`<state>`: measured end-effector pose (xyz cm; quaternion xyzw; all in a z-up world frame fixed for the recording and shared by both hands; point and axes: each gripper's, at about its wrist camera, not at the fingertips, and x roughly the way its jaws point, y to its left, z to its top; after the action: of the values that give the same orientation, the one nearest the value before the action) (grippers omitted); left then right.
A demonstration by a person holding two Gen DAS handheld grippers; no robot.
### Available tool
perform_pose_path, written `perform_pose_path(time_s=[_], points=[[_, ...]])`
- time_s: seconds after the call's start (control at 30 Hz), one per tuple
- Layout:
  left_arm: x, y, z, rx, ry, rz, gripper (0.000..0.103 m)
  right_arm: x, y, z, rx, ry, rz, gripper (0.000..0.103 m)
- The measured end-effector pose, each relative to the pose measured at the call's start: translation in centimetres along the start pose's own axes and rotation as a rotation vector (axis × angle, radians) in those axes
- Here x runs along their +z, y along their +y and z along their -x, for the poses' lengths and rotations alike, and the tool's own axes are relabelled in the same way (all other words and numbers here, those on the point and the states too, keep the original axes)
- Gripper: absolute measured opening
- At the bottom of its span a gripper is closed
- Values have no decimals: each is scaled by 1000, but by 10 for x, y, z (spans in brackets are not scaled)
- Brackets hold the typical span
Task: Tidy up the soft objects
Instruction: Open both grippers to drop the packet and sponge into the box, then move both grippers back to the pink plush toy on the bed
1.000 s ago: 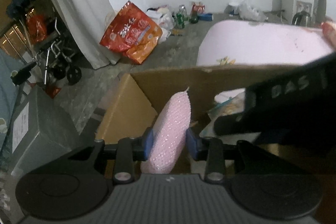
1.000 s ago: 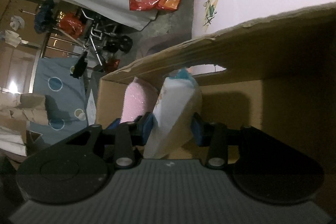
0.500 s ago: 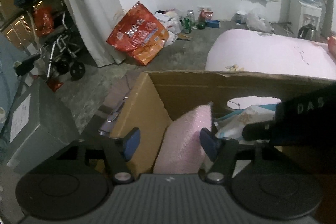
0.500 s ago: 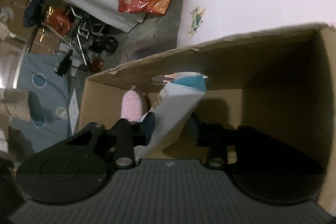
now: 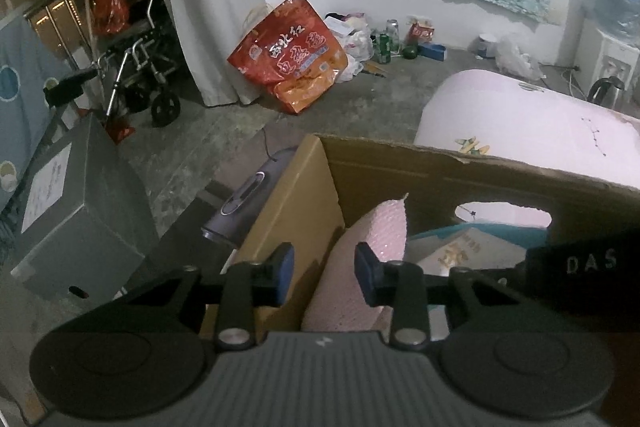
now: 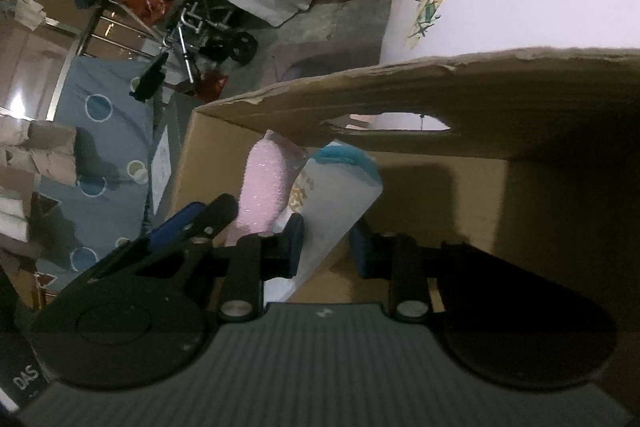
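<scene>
A pink soft sponge-like pad [image 5: 362,267] stands upright inside the cardboard box [image 5: 304,195], against its left wall. My left gripper [image 5: 324,279] is open above the box's left wall, beside the pad and apart from it. A white and teal soft packet [image 6: 332,203] leans next to the pink pad [image 6: 262,187] in the box [image 6: 520,99]. My right gripper [image 6: 326,247] is open, with its jaws on either side of the packet's lower edge. The packet also shows in the left wrist view [image 5: 464,247].
A pink mattress [image 5: 532,123] lies behind the box. A grey metal box [image 5: 76,199] stands at the left, a dark flask [image 5: 248,203] beside the carton. A red bag [image 5: 292,55], a wheelchair [image 5: 140,83] and floor clutter lie farther back.
My left gripper opened, let go of the pink pad and pulled back and up. My right gripper opened off the white packet and drew back; both items now rest in the box.
</scene>
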<state>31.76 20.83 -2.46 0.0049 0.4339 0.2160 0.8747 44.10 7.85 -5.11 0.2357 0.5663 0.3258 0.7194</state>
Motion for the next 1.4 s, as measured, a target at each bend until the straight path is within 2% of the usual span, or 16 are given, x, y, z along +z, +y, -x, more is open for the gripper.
perform_pose_path(time_s=[0.1,0.2,0.4,0.6,0.9,1.0,1.1,1.17,1.23,1.4], points=[[0,1,1,-10,4,4,36,2,5,5,-70,-29,34,33],[-2,2,3,-22,8,10,43,2,12,13,-136,-66,81,51],[-5,5,15,-50,-2,36,53,0,18,29,-170,-130,124,53],[-9,12,39,-106,-35,68,62,-8,19,65,-92,-216,119,53],[-19,20,93,-189,-107,92,68,-40,20,164,28,-335,163,53],[-28,20,122,-220,-142,68,70,-63,12,207,58,-365,180,53],[-42,17,157,-262,-173,31,79,-93,-4,249,79,-391,180,55],[-52,13,178,-296,-194,5,86,-121,-19,276,100,-418,173,58],[-67,3,203,-343,-214,-35,88,-155,-40,301,126,-446,154,65],[-103,-32,241,-473,-221,-127,93,-246,-102,340,176,-508,62,70]])
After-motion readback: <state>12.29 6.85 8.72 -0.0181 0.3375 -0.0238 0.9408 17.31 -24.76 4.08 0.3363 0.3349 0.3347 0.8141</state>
